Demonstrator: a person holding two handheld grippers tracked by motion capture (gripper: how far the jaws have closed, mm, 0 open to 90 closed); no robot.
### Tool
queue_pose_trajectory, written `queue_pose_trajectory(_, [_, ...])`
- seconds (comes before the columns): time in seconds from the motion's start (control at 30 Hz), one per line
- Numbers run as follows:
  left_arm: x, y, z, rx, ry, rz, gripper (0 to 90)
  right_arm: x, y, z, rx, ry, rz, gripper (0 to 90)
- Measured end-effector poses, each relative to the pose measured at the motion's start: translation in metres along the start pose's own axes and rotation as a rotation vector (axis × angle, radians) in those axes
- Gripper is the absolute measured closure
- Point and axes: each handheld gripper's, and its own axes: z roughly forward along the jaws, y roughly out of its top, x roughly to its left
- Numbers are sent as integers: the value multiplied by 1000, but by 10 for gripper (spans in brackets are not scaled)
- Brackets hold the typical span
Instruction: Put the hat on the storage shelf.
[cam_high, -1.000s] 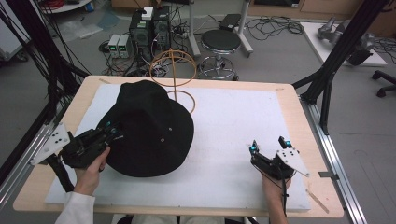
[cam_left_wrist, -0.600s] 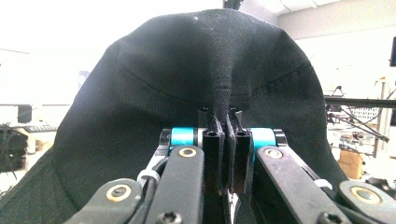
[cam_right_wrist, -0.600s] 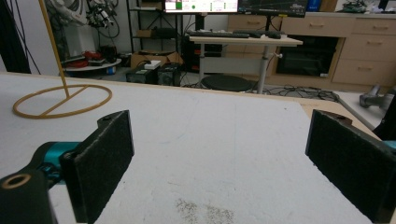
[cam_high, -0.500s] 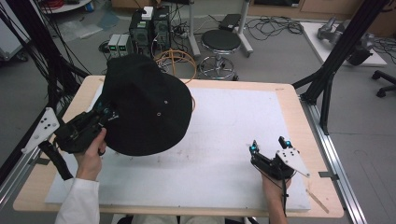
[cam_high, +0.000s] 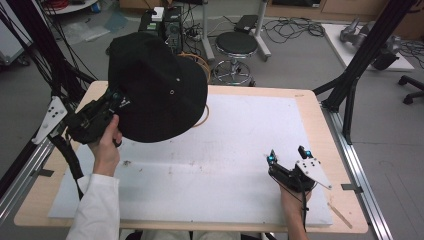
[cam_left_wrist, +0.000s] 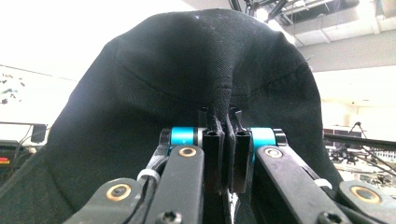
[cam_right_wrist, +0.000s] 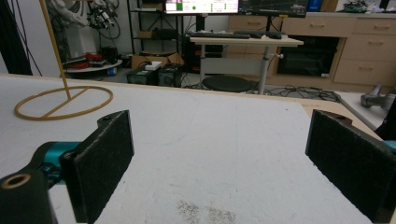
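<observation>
A black cap (cam_high: 155, 87) hangs in the air over the table's far left part, tilted up, with my left gripper (cam_high: 116, 99) shut on its edge. In the left gripper view the black fabric of the cap (cam_left_wrist: 196, 88) is pinched between the two closed jaws of my left gripper (cam_left_wrist: 223, 122). A wooden stand (cam_right_wrist: 63, 100) with a ring base and a thin upright pole rests at the far left of the white mat, partly hidden by the cap in the high view. My right gripper (cam_high: 288, 155) rests open near the table's front right, nothing between its pads (cam_right_wrist: 105, 161).
A white mat (cam_high: 240, 150) covers most of the wooden table. Black frame posts (cam_high: 350, 75) rise at both sides of the table. A stool (cam_high: 236, 45), cables and equipment boxes crowd the floor behind. A desk with a monitor (cam_right_wrist: 243, 39) stands in the background.
My left gripper has lifted the cap off the mat and carried it up toward the far left, over the wooden stand. The right gripper has stayed where it was.
</observation>
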Motion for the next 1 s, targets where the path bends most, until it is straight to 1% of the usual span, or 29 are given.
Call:
queue_pose_trajectory(0.1, [0,3,13,-8,4,12,872,0,0,0,-6,3,-4,68])
queue_pose_trajectory(0.2, [2,5,27,-4,11,29,872,0,0,0,-7,5,-2,68])
queue_pose_trajectory(0.27, [3,7,37,5,15,36,872,0,0,0,-5,7,1,68])
queue_pose_trajectory(0.3, [4,7,43,14,22,49,872,0,0,0,-4,8,2,68])
queue_pose_trajectory(0.33, [5,8,55,24,31,57,872,0,0,1,-1,9,2,68])
queue_pose_trajectory(0.37, [5,8,61,27,37,60,872,0,0,1,-3,10,-3,68])
queue_pose_trajectory(0.4, [5,8,61,27,37,60,872,0,0,1,-3,11,-4,68])
queue_pose_trajectory(0.43, [6,9,66,28,41,67,872,0,0,1,-3,11,-2,68])
queue_pose_trajectory(0.47, [6,9,72,28,46,65,872,0,0,1,-5,11,-4,69])
queue_pose_trajectory(0.5, [7,9,84,45,44,71,872,0,0,1,-5,12,-6,68])
queue_pose_trajectory(0.53, [7,9,84,45,44,71,872,0,0,0,-4,12,-2,68])
queue_pose_trajectory(0.57, [8,8,95,65,41,87,872,0,0,0,-4,14,-1,68])
queue_pose_trajectory(0.6, [8,8,95,65,41,87,872,0,0,0,-3,13,0,68])
queue_pose_trajectory(0.63, [9,7,101,78,46,96,871,0,0,0,-4,15,0,68])
queue_pose_trajectory(0.67, [10,6,112,85,56,102,871,0,0,0,-2,15,0,68])
queue_pose_trajectory(0.73, [13,4,121,86,67,100,871,0,0,0,-3,17,-2,68])
queue_pose_trajectory(0.77, [13,3,124,87,72,100,871,0,0,0,-3,17,-4,68])
queue_pose_trajectory(0.8, [13,3,124,87,72,100,871,0,0,0,-4,18,-4,68])
queue_pose_trajectory(0.83, [15,-2,134,100,97,118,871,1,0,0,-5,23,-3,68])
queue_pose_trajectory(0.87, [15,-2,134,100,97,118,871,1,0,0,-2,25,-1,68])
queue_pose_trajectory(0.9, [18,-4,138,107,104,113,871,1,0,0,-1,27,-2,68])
queue_pose_trajectory(0.93, [21,-8,145,113,126,112,871,1,0,0,-3,30,-6,68])
queue_pose_trajectory(1.0, [24,-9,148,118,131,107,871,2,1,0,-3,30,-4,68])
